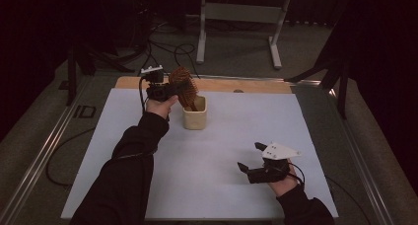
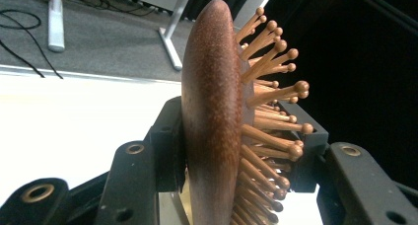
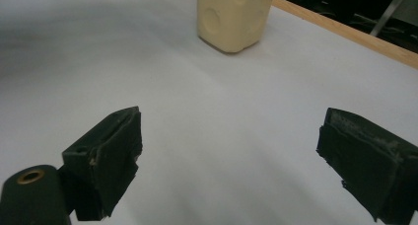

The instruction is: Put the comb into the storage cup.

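Observation:
A brown wooden hairbrush (image 1: 183, 86) with ball-tipped wooden pins is held head-up over a cream square holder (image 1: 195, 114), its handle reaching down into the holder's mouth. My left gripper (image 1: 178, 89) is shut on the brush head; in the left gripper view the pads clamp the brush (image 2: 213, 121) from both sides, between its smooth back and its pin side. My right gripper (image 1: 252, 157) rests low over the white sheet at the front right, its jaws wide apart with nothing between them. In the right gripper view the cream holder (image 3: 232, 17) stands ahead, beyond the open gripper (image 3: 229, 156).
A white sheet (image 1: 222, 151) covers the tabletop, with a wooden strip (image 1: 246, 85) along the far edge. Beyond the table are a grey floor, black cables (image 1: 172, 50) and a metal table frame (image 1: 236, 18). Dark stands flank the table.

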{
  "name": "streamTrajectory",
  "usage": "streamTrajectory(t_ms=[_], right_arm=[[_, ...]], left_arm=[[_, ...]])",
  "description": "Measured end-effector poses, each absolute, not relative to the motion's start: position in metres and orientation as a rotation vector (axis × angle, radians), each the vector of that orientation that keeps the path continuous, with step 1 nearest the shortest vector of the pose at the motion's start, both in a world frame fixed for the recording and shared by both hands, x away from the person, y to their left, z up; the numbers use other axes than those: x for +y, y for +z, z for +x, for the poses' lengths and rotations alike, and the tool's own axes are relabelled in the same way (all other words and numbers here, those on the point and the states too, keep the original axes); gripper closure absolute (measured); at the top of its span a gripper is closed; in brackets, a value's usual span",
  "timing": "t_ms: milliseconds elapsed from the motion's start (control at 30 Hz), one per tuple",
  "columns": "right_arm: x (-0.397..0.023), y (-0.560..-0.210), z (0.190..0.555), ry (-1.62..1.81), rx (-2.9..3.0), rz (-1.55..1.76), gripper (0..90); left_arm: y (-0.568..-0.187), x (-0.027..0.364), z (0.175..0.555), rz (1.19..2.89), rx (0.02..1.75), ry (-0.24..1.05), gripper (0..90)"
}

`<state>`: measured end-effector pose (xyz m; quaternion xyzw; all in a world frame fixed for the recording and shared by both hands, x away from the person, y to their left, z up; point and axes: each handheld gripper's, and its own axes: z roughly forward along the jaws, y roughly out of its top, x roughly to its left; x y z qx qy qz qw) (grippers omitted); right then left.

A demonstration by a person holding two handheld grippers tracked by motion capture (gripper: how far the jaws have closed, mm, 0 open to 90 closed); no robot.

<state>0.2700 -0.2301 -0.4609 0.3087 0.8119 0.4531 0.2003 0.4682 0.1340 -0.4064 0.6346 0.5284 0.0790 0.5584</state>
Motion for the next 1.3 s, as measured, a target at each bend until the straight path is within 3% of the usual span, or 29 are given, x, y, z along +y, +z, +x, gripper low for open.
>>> streamTrajectory(t_ms=[433,767,967,1100,1300], right_arm=[[-0.23,-0.461,0.27,1.264,2.275,0.86,9.3],[-0.23,-0.462,0.271,1.269,2.275,0.87,9.3],[-0.231,-0.461,0.271,1.266,2.27,0.862,9.3],[-0.231,-0.461,0.271,1.269,2.26,0.87,9.3],[-0.231,-0.462,0.272,1.27,2.253,0.882,9.3]], left_arm=[[-0.405,0.137,0.469,1.543,1.226,0.149,45.0],[-0.399,0.142,0.465,1.609,1.2,0.193,14.9],[-0.397,0.144,0.461,1.62,1.163,0.188,11.2],[-0.395,0.144,0.458,1.644,1.154,0.214,0.2],[-0.393,0.146,0.454,1.672,1.113,0.256,0.1]])
